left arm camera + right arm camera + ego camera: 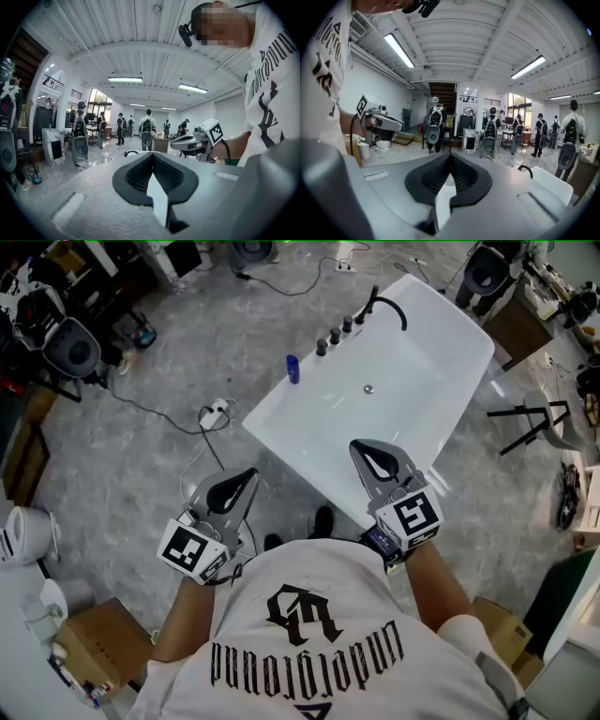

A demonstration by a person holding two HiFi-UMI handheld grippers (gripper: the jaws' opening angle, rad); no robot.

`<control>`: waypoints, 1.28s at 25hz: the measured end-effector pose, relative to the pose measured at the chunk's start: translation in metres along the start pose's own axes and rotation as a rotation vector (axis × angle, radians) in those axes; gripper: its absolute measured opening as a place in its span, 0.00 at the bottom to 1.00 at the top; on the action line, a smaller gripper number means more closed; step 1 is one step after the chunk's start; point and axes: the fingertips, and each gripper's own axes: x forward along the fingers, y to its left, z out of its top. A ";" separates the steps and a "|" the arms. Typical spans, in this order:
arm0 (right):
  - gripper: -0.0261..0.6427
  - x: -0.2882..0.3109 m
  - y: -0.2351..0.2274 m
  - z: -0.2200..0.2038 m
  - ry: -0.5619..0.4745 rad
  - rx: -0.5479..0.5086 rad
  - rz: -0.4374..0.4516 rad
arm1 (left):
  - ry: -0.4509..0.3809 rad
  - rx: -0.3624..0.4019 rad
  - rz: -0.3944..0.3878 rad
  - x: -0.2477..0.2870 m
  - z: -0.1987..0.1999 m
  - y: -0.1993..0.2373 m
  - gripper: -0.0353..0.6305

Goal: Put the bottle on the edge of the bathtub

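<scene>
Our left claw and right claw are both pressed together on nothing, held close to the body and pointing forward. The left one hangs over the floor; the right one hangs above the near corner of the white bathtub. Further out, the blue bottle stands upright hard against the tub's left rim, well apart from either claw. From here we cannot tell whether it rests on the rim or on the floor just beside it. Beyond it a row of dark knobs leads to the black spout. We judge no grasp is in hand. If the bottle is on the floor, the next move calls for the left claw to reach forward, spread around the bottle, pinch it and lift it onto the flat rim short of the knobs.
</scene>
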 end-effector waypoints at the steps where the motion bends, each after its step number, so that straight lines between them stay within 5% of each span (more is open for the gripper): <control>1: 0.04 -0.001 0.011 0.000 0.001 0.002 -0.011 | 0.003 0.001 -0.010 -0.012 -0.004 0.000 0.06; 9: 0.04 -0.012 0.113 -0.010 0.042 0.005 -0.068 | 0.013 -0.024 -0.089 -0.110 -0.038 -0.005 0.06; 19: 0.04 -0.045 0.180 -0.003 0.055 -0.033 -0.045 | 0.003 -0.023 -0.123 -0.150 -0.051 -0.029 0.06; 32: 0.04 -0.171 0.197 -0.044 0.058 -0.035 0.052 | 0.002 -0.044 -0.070 -0.140 -0.065 -0.161 0.06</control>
